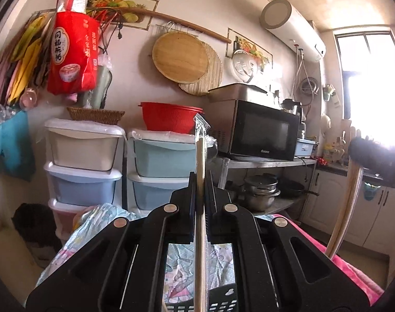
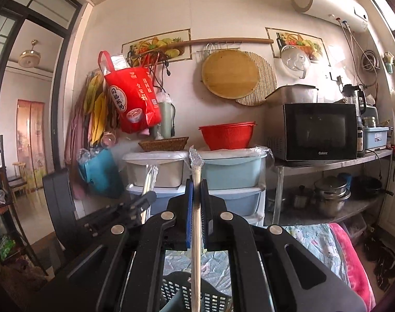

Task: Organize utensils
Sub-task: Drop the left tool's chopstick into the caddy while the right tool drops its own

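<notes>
My left gripper (image 1: 200,182) is shut on a pair of wooden chopsticks in a clear plastic sleeve (image 1: 200,150), held upright above a dark perforated utensil basket (image 1: 221,303). My right gripper (image 2: 196,189) is shut on another wrapped pair of chopsticks (image 2: 196,166), upright over the same basket (image 2: 176,290). The left gripper with its chopsticks (image 2: 149,179) shows at the left of the right wrist view. The right gripper's chopsticks (image 1: 345,208) show at the right of the left wrist view.
A floral cloth (image 1: 182,265) and a pink blanket (image 2: 350,260) lie under the basket. Behind stand stacked plastic drawers (image 1: 83,166), a red bowl (image 2: 227,135), a microwave (image 2: 317,130) on a metal shelf with pots (image 2: 330,195), and a hanging red bag (image 1: 72,52).
</notes>
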